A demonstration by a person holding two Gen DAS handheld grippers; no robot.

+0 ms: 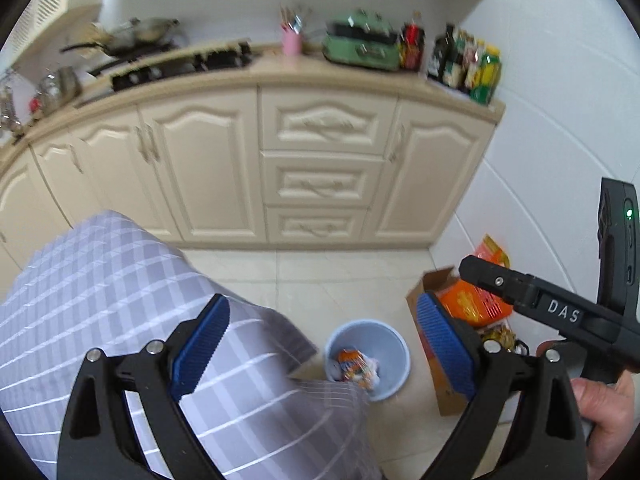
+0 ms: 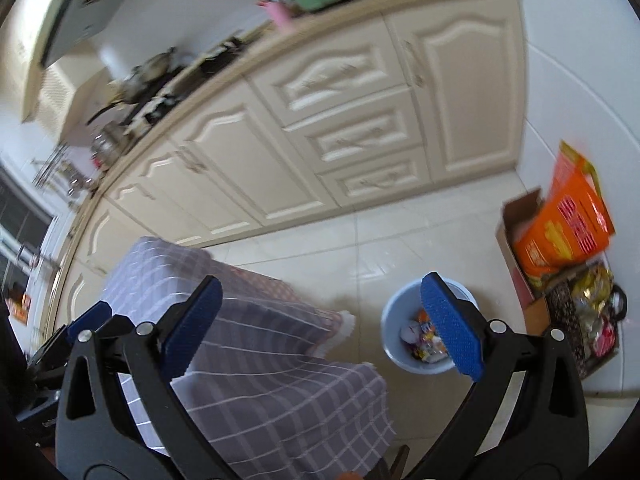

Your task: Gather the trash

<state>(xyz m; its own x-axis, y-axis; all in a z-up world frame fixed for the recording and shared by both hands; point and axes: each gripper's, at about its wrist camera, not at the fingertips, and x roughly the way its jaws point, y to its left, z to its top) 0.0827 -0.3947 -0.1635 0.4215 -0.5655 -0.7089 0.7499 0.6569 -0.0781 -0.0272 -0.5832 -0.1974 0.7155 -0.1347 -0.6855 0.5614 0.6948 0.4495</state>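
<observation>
Both grippers hang above the kitchen floor with nothing in them: the left gripper [image 1: 322,344] has its blue pads spread wide apart and empty, and the right gripper [image 2: 320,328] likewise stands fully released, its jaws framing only cloth and floor. The trash sits in the small pale blue bin [image 1: 394,344], which stands on the tiled floor [image 1: 340,272] in the lower middle of the left view and lower right of the right view [image 2: 390,320]; crumpled wrappers [image 1: 356,364] in orange and white lie at its bottom, so that part of the job looks done. The bin stands just beside the checked grey cloth [image 1: 120,300] that drapes over a piece of furniture and spills down at the lower left, probably so that rubbish can be dropped straight off its edge. To the right of the bin, against the white wall, an open cardboard box [image 2: 516,216] holds an orange packet [image 2: 560,236] printed with red and yellow characters too blurred to read; a second box of shiny gold packets [image 2: 588,300] lies below it. These look stored rather than discarded, though that is a guess. The only legible writing is "DAS" in white on the black body of the right gripper [image 1: 564,312], seen at the right edge with a hand [image 1: 608,404] beneath it and a green light above. Bottles [image 1: 468,60] on the worktop [image 1: 256,76] carry labels, unreadable here.
</observation>
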